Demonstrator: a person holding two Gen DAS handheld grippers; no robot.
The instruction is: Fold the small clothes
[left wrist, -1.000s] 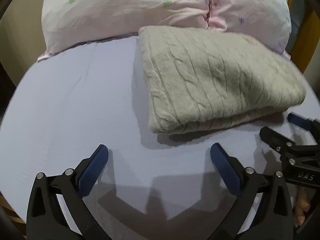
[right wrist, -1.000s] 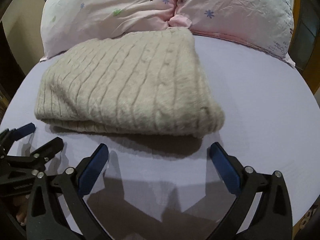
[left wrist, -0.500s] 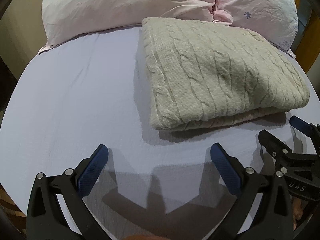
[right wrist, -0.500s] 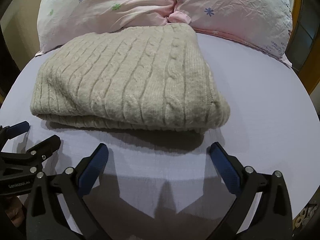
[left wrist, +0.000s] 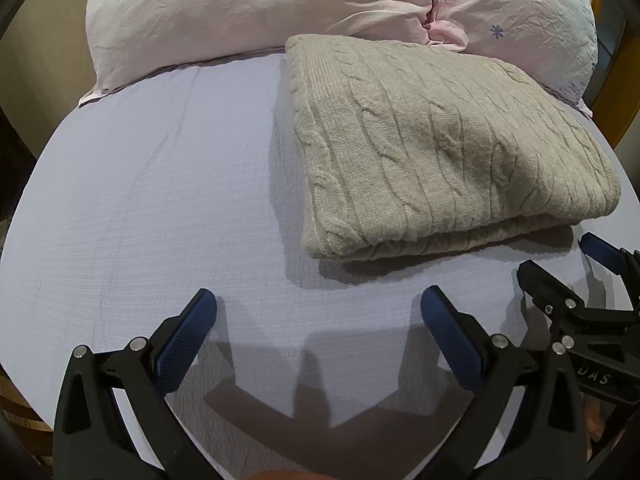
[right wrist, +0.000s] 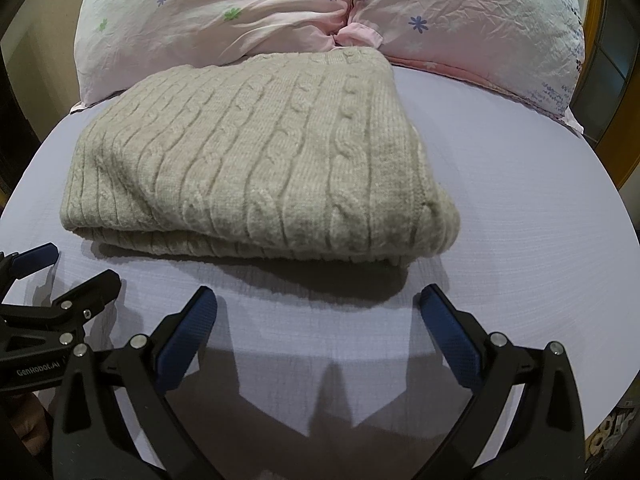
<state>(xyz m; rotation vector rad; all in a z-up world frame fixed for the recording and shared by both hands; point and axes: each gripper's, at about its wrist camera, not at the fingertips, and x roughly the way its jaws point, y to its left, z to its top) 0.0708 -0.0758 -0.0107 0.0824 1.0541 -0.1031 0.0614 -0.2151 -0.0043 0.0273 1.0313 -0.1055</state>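
Observation:
A beige cable-knit sweater [left wrist: 440,144] lies folded in a thick rectangle on the lavender bed sheet [left wrist: 160,200]; it also shows in the right wrist view [right wrist: 256,160]. My left gripper [left wrist: 318,304] is open and empty, hovering over the sheet in front of the sweater's near left corner. My right gripper [right wrist: 318,304] is open and empty just in front of the sweater's near edge. Each gripper appears at the edge of the other's view: the right gripper [left wrist: 568,268] and the left gripper [right wrist: 76,268].
Two pink flowered pillows [right wrist: 280,12] lie behind the sweater at the head of the bed. A wooden bed frame [right wrist: 624,120] shows at the right edge. The sheet [right wrist: 520,200] stretches left and right of the sweater.
Both grippers have drawn back slightly and tilted up, so the sweater sits a bit farther off and more of the pillows shows. The sweater has not moved.

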